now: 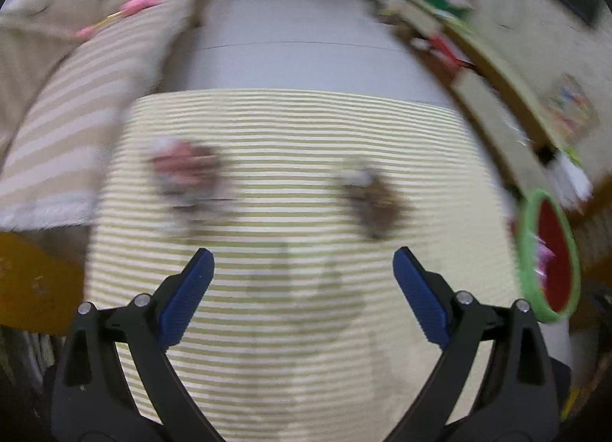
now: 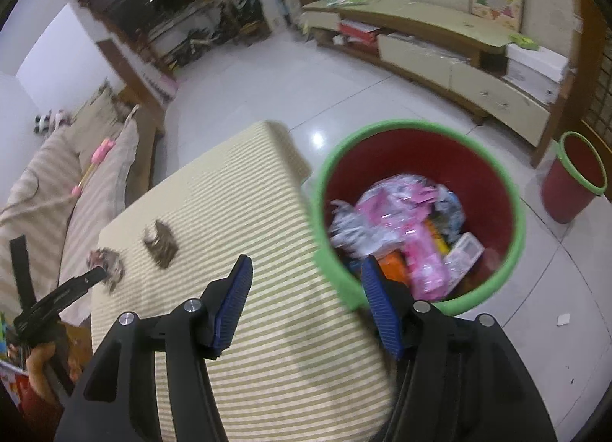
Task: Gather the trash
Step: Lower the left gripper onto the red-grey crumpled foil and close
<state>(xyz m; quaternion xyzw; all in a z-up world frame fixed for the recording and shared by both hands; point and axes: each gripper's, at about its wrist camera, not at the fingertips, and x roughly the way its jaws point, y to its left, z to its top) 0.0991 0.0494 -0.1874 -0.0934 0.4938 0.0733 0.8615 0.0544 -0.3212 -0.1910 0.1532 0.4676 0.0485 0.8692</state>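
Trash lies in two places: two crumpled pieces on the striped counter (image 1: pixel 306 327), and a heap of wrappers (image 2: pixel 405 228) inside the red bin with the green rim (image 2: pixel 512 212) just beside the counter's edge. In your left wrist view, motion blur smears both pieces: a pinkish wrapper (image 1: pixel 185 178) ahead of the left finger and a brown wrapper (image 1: pixel 373 201) ahead of the right finger, well apart from each other. Your left gripper (image 1: pixel 304 270) hangs above the striped cloth with its blue fingers (image 1: pixel 187 296) spread wide and nothing between them; neither pad touches either piece.

Your right gripper (image 2: pixel 306 289) points down across the counter's edge, one finger over the cloth, the other over the bin's rim. Its fingers stand partly apart and empty. From this view the brown wrapper (image 2: pixel 160 247) and the pinkish wrapper (image 2: pixel 107 264) sit near the counter's far left corner, and the tip of your left gripper (image 2: pixel 91 275) shows just beside the pinkish one. A second red bin (image 2: pixel 573 178) stands farther off on the white tiled floor (image 2: pixel 267 71).
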